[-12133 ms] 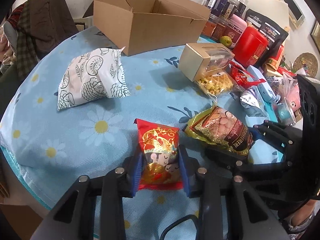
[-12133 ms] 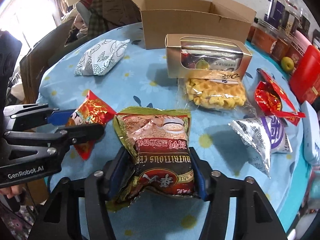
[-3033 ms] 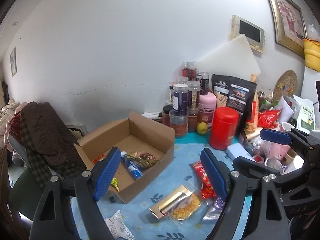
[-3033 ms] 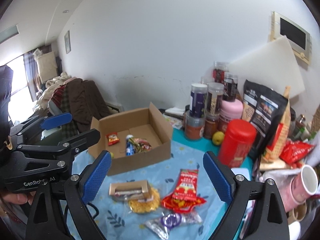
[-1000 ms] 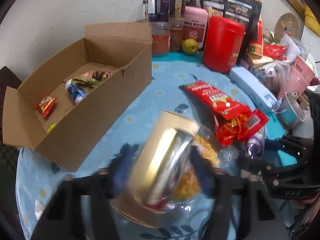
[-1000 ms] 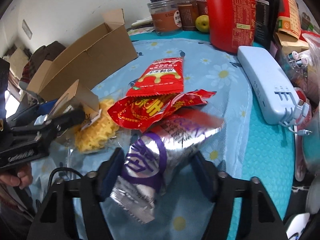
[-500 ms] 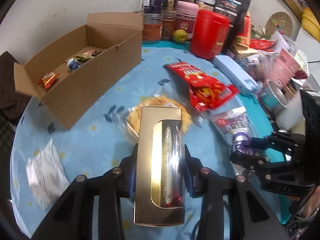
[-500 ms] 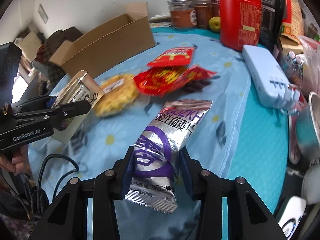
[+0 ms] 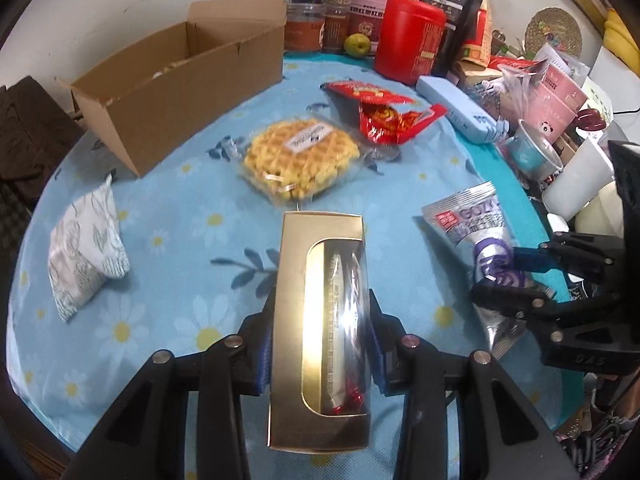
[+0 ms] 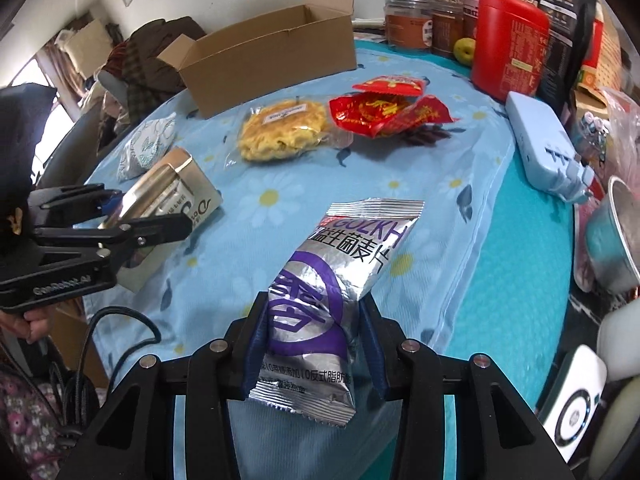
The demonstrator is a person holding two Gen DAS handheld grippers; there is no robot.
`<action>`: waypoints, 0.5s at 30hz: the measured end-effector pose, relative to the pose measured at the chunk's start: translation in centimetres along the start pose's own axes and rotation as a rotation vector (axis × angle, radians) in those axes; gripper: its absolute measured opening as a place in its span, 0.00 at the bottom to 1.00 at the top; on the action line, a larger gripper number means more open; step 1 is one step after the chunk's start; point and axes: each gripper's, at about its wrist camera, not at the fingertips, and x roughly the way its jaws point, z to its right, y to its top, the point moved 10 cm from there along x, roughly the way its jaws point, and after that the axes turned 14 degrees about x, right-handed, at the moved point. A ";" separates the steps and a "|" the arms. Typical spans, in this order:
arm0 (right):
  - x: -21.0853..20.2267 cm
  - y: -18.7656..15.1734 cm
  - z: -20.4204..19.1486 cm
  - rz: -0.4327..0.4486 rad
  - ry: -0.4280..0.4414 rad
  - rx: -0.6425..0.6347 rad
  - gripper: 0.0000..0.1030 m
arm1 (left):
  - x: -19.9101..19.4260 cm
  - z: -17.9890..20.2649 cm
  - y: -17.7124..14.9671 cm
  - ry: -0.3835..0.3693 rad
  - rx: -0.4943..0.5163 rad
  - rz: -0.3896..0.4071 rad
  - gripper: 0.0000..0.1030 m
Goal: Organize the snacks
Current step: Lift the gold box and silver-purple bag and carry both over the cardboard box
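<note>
My left gripper (image 9: 320,336) is shut on a gold window box (image 9: 320,320) and holds it above the blue daisy tablecloth; it also shows in the right wrist view (image 10: 168,200). My right gripper (image 10: 314,344) is shut on a silver and purple snack bag (image 10: 332,280), also seen in the left wrist view (image 9: 476,236). The open cardboard box (image 9: 180,80) stands at the far left of the table. A clear waffle pack (image 9: 300,160), red snack packets (image 9: 380,112) and a white leaf-print pouch (image 9: 84,244) lie on the cloth.
Jars, a red canister (image 9: 408,40), a green apple (image 9: 358,45) and dark bags line the back wall. A pale blue power strip (image 9: 456,108), cups and clutter crowd the right edge. A chair with clothes (image 10: 140,60) stands behind the box.
Both grippers closed on their items and lifted them: the left took the gold box off the waffle pack, the right took the silver bag. Both pulled back from the table centre.
</note>
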 end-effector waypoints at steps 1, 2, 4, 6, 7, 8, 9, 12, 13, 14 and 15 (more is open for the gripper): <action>0.0 0.0 0.0 0.004 -0.001 0.001 0.43 | 0.3 -0.1 -0.3 0.001 -0.011 -0.010 0.36; -0.1 0.1 0.1 0.014 -0.010 0.004 0.48 | 0.6 -0.1 -0.5 0.003 -0.017 -0.014 0.36; 0.0 0.4 0.5 0.029 -0.033 0.018 0.61 | 0.8 -0.2 -0.8 0.011 -0.031 -0.015 0.36; 0.3 0.7 0.8 0.035 -0.045 0.039 0.65 | 0.9 -0.2 -0.9 0.023 -0.031 -0.012 0.37; 0.4 0.8 0.8 0.034 -0.045 0.043 0.66 | 0.9 -0.1 -0.9 0.035 -0.022 -0.015 0.37; 0.6 1.0 0.8 0.036 -0.050 0.049 0.66 | 0.9 -0.1 -0.9 0.040 -0.019 -0.015 0.37; 0.7 1.2 0.9 0.045 -0.059 0.056 0.66 | 1.1 0.0 -1.0 0.045 -0.020 -0.020 0.37; 1.5 1.2 1.2 0.043 -0.122 0.039 0.65 | 1.6 -0.2 -1.1 0.042 -0.039 -0.017 0.37; 1.7 1.1 1.2 0.039 -0.136 0.028 0.65 | 1.6 -0.2 -1.1 0.043 -0.042 -0.015 0.37; 1.8 1.0 1.2 0.041 -0.149 0.020 0.62 | 1.6 -0.2 -1.0 0.043 -0.047 -0.015 0.37; 1.8 0.9 1.2 0.043 -0.165 0.004 0.48 | 1.7 -0.3 -1.0 0.042 -0.056 -0.012 0.37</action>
